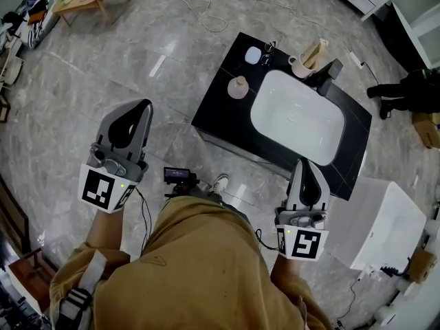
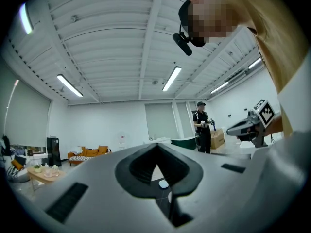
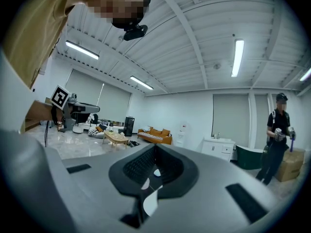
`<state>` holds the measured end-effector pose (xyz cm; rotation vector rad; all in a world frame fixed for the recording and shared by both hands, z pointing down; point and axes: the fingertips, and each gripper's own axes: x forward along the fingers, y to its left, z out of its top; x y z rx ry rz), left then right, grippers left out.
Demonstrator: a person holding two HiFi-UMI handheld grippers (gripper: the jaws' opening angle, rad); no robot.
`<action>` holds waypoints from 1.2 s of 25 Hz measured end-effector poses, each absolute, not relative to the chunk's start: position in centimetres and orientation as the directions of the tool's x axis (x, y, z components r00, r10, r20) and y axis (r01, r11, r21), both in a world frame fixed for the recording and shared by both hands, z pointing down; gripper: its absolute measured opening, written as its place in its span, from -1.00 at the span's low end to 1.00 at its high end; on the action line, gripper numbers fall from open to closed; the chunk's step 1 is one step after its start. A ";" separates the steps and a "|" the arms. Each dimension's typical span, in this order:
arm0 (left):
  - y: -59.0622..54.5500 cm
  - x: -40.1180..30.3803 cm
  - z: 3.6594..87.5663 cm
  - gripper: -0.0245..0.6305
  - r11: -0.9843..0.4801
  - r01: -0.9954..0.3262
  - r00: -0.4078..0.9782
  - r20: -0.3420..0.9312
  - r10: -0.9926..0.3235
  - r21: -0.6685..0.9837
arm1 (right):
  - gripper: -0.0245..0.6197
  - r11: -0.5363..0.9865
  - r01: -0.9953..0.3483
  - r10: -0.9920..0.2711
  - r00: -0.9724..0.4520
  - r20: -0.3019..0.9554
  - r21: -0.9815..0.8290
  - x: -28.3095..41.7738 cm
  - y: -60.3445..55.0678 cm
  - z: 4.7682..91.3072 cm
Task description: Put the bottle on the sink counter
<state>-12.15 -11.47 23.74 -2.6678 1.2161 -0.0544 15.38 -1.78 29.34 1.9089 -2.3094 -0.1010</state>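
Observation:
A black sink counter (image 1: 220,98) with a white basin (image 1: 297,115) stands on the floor ahead of me. On its left part stands a small pinkish bottle (image 1: 238,86), upright. My left gripper (image 1: 139,108) is held up to the left of the counter, well short of the bottle, jaws shut and empty. My right gripper (image 1: 308,165) hovers by the counter's near right edge, its jaws together with nothing in them. In the left gripper view the left gripper (image 2: 156,146) points level across the room; the right gripper (image 3: 155,147) does the same in its own view.
On the counter's back stand a white-blue small object (image 1: 253,55), a cup (image 1: 300,67) and a black faucet (image 1: 330,71). A white unit (image 1: 385,227) stands at the right. Cables (image 1: 206,9) lie on the floor beyond. A person in black (image 1: 405,91) stands nearby.

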 end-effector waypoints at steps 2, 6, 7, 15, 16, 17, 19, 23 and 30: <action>-11.3 -12.1 23.1 -0.92 -0.645 -0.745 0.661 -0.063 -0.747 -0.171 | -0.91 0.187 -0.972 -0.981 -0.178 0.070 0.144 15.6 -1.6 29.4; -10.8 -12.4 22.0 -0.92 -0.642 -0.749 0.659 -0.082 -0.747 -0.164 | -0.90 0.181 -0.974 -0.982 -0.172 0.071 0.136 15.8 -1.6 29.5; -10.8 -12.5 21.9 -0.92 -0.640 -0.751 0.657 -0.083 -0.750 -0.165 | -0.90 0.181 -0.974 -0.982 -0.173 0.070 0.133 15.7 -1.7 29.4; -9.6 -14.0 22.0 -0.92 -0.614 -0.777 0.626 -0.066 -0.777 -0.142 | -0.91 0.180 -0.975 -0.983 -0.175 0.049 0.129 15.8 -1.6 28.5; -9.4 -14.2 22.1 -0.92 -0.611 -0.779 0.624 -0.065 -0.779 -0.142 | -0.91 0.179 -0.975 -0.984 -0.174 0.049 0.129 16.0 -1.5 28.5; -9.3 -14.3 22.1 -0.92 -0.608 -0.781 0.621 -0.064 -0.781 -0.143 | -0.90 0.178 -0.976 -0.984 -0.173 0.049 0.128 16.1 -1.5 28.5; -9.0 -14.5 22.1 -0.92 -0.602 -0.786 0.615 -0.067 -0.786 -0.142 | -0.91 0.177 -0.976 -0.984 -0.172 0.050 0.125 16.3 -1.4 28.4; -8.5 -14.7 22.0 -0.92 -0.598 -0.791 0.609 -0.075 -0.790 -0.130 | -0.91 0.174 -0.977 -0.984 -0.169 0.049 0.121 16.5 -1.0 28.2; -7.3 -13.8 21.1 -0.92 -0.614 -0.782 0.623 -0.125 -0.772 -0.103 | -0.91 0.142 -0.985 -0.990 -0.139 0.037 0.095 17.4 0.1 27.4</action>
